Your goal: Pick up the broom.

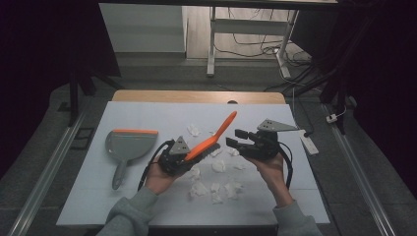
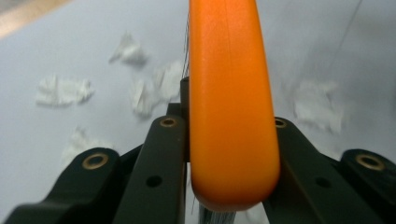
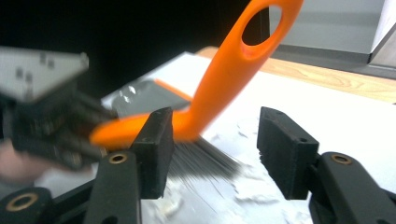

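While the white tabletop point(image 1: 147, 118) lies littered with torn paper scraps point(image 1: 215, 188), the left gripper point(image 1: 183, 156) sits just left of its centre, jaws clamped on the orange brush point(image 1: 216, 135). From the left gripper view the brush's orange back point(image 2: 229, 107) fills the gap between the two black jaws, pressed against both, with dark bristles just peeking out beneath it. The handle slants up and away toward the tabletop's far edge, and its looped end point(image 3: 268, 23) hangs in the air, as the right gripper view makes plain. In that same view the bristles point(image 3: 201, 161) fan down over the scraps, though whether they touch the surface cannot be told.

Over to the right gripper point(image 1: 238, 138), held just right of centre and facing the brush head: its jaws stand wide apart, gripping nothing. One jaw crosses in front of the brush's head in its own view, the other stands clear to the side. The person's hands point(image 1: 160, 179) come in from the near edge, grey sleeves point(image 1: 130, 216) showing.

Well off by the left edge, the grey dustpan point(image 1: 127, 147) lies flat, orange lip toward the far edge, handle pointing back at the near one. The scraps scatter from the middle of the tabletop down toward the near edge, between and below the two grippers.
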Demonstrator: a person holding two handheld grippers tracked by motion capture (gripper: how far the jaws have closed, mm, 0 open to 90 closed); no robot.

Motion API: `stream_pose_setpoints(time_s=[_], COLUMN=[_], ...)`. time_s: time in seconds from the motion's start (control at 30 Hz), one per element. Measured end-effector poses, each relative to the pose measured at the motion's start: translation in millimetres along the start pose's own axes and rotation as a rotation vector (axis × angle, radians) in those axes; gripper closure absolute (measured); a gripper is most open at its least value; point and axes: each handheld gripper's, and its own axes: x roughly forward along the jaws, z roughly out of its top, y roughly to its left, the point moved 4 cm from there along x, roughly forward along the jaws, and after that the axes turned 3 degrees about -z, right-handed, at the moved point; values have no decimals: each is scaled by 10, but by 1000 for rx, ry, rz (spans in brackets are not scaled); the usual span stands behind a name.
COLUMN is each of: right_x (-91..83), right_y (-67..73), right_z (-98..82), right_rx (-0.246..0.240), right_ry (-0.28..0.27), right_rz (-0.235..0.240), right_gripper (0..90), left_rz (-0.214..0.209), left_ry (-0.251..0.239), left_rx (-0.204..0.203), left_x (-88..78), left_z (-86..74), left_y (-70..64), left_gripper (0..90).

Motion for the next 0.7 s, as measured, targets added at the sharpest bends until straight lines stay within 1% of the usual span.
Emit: stream_pose_setpoints(time_s=[0.03,0.07,0.1,0.13,0.17,0.2,0.23,0.3,0.33,0.37,0.4,0.43,0.47,0.5,0.53,0.57,0.6,0.63,0.67,0.7], right_x=[-7,-12,-17,-21,-21,-33,-40,-51,-51,-59,-64,-64,-68,-69,-68,-62,-62,-36,-17,-17], right_y=[15,28,45,63,63,98,121,170,170,222,250,250,278,307,369,394,394,431,439,439], right_z=[4,5,5,5,5,4,3,4,4,5,3,3,2,-1,-10,-16,-16,-43,-62,-62], right_rx=[-28,-57,-87,-113,-113,-160,-182,-224,-224,-267,-295,-295,-328,-361,-405,-420,-420,-440,-450,-450], right_ry=[19,41,66,95,95,145,159,181,181,202,207,207,210,216,237,250,250,283,296,296], right_rz=[-7,-12,-17,-23,-23,-40,-40,-30,-30,-14,-11,-11,-9,-1,24,31,31,50,56,56], right_gripper=[431,416,403,396,396,359,358,343,343,341,343,343,354,362,363,363,363,363,359,359], left_rz=[0,3,-15,-26,-26,-37,-42,-44,-52,-60,-68,-74,-80,-77,-70,-64,-59,-62,-66,-73], left_ry=[0,15,48,65,65,84,110,161,194,215,231,245,261,270,277,285,295,306,317,327], left_rx=[0,6,8,9,9,10,15,43,67,83,94,103,112,134,146,161,178,192,207,219], left_x=[0,-33,-91,-111,-111,-124,-134,-150,-164,-171,-176,-179,-181,-181,-171,-152,-131,-108,-86,-68], left_z=[0,-6,-8,-6,-6,-5,-5,-7,-9,-8,-5,-1,4,8,11,14,16,17,17,16], left_y=[0,17,44,52,52,54,50,28,19,4,-13,-31,-49,-69,-94,-123,-154,-184,-214,-245], left_gripper=[784,784,784,784,784,784,784,784,784,784,783,783,784,783,785,785,785,785,785,785])
